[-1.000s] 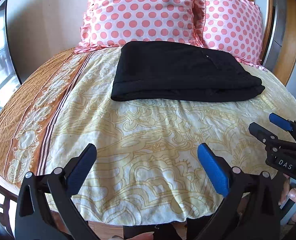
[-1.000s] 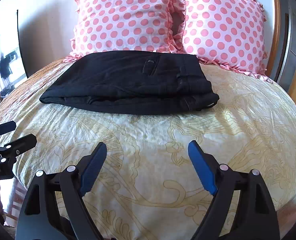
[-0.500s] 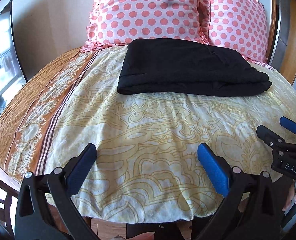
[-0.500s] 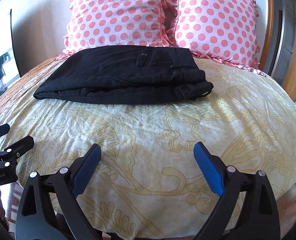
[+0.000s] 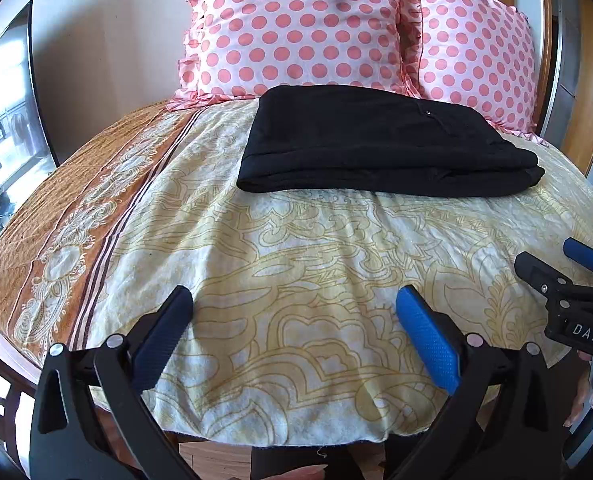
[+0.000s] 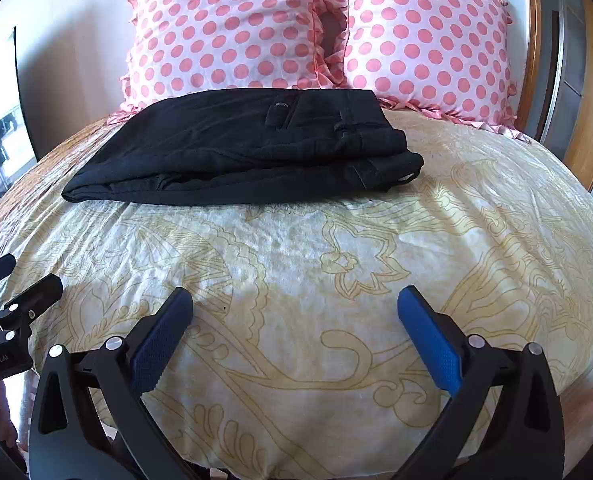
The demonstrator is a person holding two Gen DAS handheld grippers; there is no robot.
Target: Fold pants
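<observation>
Black pants (image 5: 376,144) lie folded in a flat rectangular stack on the bed, just in front of the pillows; in the right wrist view the pants (image 6: 240,152) show a back pocket and belt loops on top. My left gripper (image 5: 294,320) is open and empty, low over the near part of the bed, well short of the pants. My right gripper (image 6: 294,320) is open and empty, also near the bed's front edge. Each gripper shows at the edge of the other's view.
A yellow patterned bedspread (image 5: 296,260) with an orange border (image 5: 68,232) on the left covers the bed. Two pink polka-dot pillows (image 6: 224,28) (image 6: 428,36) stand at the head. A wooden frame (image 5: 592,80) is at the right, a window at the left.
Both grippers have drawn back a little and tilted, so the pants sit slightly farther and higher in view. The pants have not moved. Both grippers stay open.
</observation>
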